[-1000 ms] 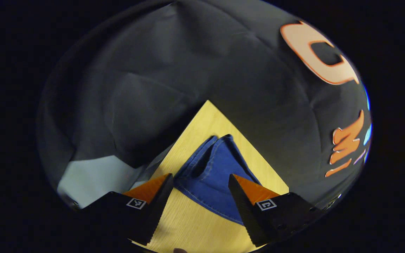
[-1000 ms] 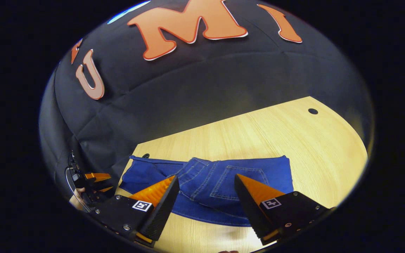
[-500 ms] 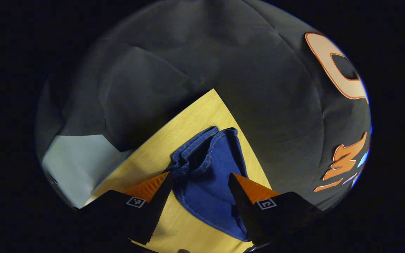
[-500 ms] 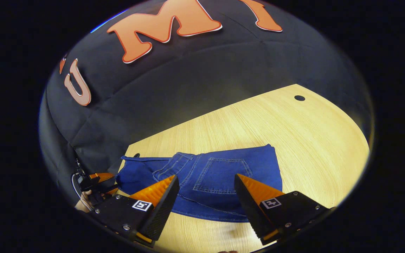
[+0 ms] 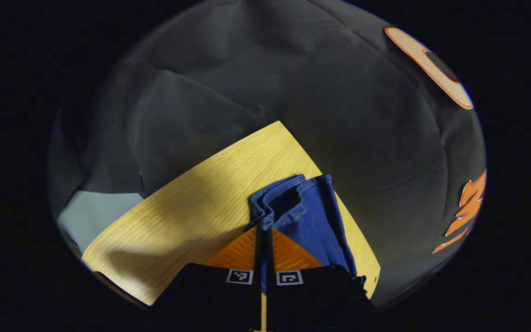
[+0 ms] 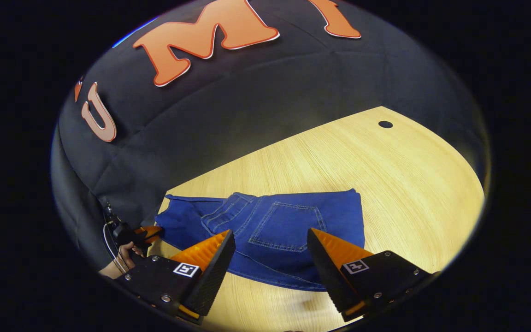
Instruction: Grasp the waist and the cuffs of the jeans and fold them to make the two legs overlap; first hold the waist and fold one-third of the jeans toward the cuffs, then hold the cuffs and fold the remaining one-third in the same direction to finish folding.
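Jeans [image 6: 265, 226] flat on table [image 6: 362, 157], unfolded. Left gripper [image 5: 263, 230] clamped on cuffs [image 5: 274, 207]; right gripper [image 6: 270, 246] jaws apart above waist. All folds remain.

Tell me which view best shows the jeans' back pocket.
The right gripper view: the jeans lie spread on the table, with the stitched back pocket facing up between the open right gripper fingers. The left gripper view shows the cuff end, pinched by the left gripper.
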The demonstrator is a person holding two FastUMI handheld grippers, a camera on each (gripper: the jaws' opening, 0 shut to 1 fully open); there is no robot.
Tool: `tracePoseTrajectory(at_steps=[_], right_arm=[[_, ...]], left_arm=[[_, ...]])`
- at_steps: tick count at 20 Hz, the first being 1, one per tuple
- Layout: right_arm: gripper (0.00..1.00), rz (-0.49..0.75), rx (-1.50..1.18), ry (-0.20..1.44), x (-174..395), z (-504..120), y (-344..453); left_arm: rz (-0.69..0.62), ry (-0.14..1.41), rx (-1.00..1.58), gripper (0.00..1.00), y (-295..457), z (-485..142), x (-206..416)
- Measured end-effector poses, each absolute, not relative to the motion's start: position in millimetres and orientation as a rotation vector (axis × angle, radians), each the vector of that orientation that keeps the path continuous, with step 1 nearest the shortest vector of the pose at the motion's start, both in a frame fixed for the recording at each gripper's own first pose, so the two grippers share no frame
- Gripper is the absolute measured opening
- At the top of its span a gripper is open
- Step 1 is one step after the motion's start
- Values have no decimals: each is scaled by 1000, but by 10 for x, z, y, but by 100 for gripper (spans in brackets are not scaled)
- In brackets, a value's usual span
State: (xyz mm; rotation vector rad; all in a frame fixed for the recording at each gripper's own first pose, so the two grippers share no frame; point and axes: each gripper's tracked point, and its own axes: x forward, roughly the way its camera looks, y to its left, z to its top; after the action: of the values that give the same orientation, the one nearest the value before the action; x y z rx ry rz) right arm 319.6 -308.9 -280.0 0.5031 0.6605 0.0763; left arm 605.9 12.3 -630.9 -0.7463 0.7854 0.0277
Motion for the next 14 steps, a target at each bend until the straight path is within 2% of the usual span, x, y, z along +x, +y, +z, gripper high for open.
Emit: tracePoseTrajectory(at_steps=[1, 4, 9, 14], right_arm=[[97, 76, 511, 663, 3186, -2815, -3108], [98, 88, 547, 672, 3186, -2848, -3133], [97, 136, 540, 660, 3196, -2791, -3328], [97, 164, 535, 643, 3149, -2676, -3801]], left_arm=[[7, 774, -750, 1, 83, -6169, 6015], [-61, 701, -741, 1, -5, -5796, 5893], [-212, 591, -747, 1, -674, -4953, 5697], [-401, 584, -653, 1, -1960, -4378, 5341]])
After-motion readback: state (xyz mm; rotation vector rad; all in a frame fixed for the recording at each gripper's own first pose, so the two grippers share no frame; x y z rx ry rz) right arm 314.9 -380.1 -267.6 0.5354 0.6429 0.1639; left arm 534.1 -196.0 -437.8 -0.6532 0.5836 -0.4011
